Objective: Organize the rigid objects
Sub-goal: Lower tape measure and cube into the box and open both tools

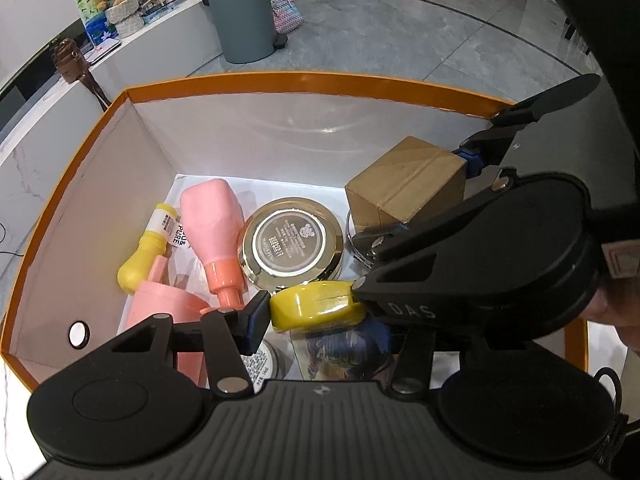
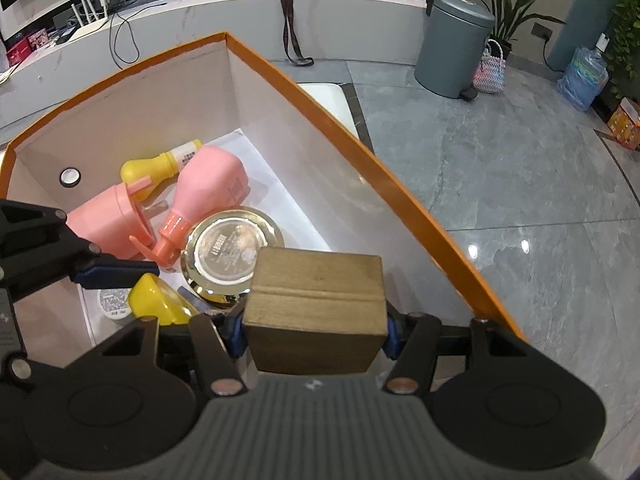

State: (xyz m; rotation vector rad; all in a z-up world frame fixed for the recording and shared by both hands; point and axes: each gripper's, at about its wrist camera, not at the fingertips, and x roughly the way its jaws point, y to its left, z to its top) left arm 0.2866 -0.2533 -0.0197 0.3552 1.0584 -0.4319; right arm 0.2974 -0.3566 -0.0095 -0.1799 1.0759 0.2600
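Right gripper [image 2: 316, 326] clamped on one brown cardboard box [image 2: 316, 300], blue pads pressed against its two sides, box held over the near right part of the orange-rimmed box [image 2: 400, 196]. Seen from the left wrist view too, same cardboard box [image 1: 408, 182] pinched at its right side, raised above a round chrome-edged thing partly hidden beneath.

Left gripper [image 1: 312, 312] closed around one yellow round case [image 1: 316, 306], left blue pad touching its edge, right finger hidden behind the right gripper's black body, so contact on that side could not be told. Case held low inside the orange-rimmed box, just above a blue printed thing and beside a small white-labelled jar [image 1: 264, 364].

Counted on the white floor of the box: one gold-rimmed round tin [image 1: 292, 240] face up in the middle, just beside the cardboard box; one pink bottle [image 1: 214, 222] lying with its coral neck toward the grippers, touching the tin; one yellow bottle [image 1: 148, 248] with a white label, lying left of the pink bottle; one pink cup [image 1: 164, 312] on its side near the left wall. One white round button [image 1: 78, 335] on the left inner wall.

Outside, farther off: one grey pedal bin [image 2: 456, 52], one woven pink-and-blue basket [image 2: 490, 72], grey tiled floor [image 2: 500, 168], one white marble counter [image 2: 180, 24].
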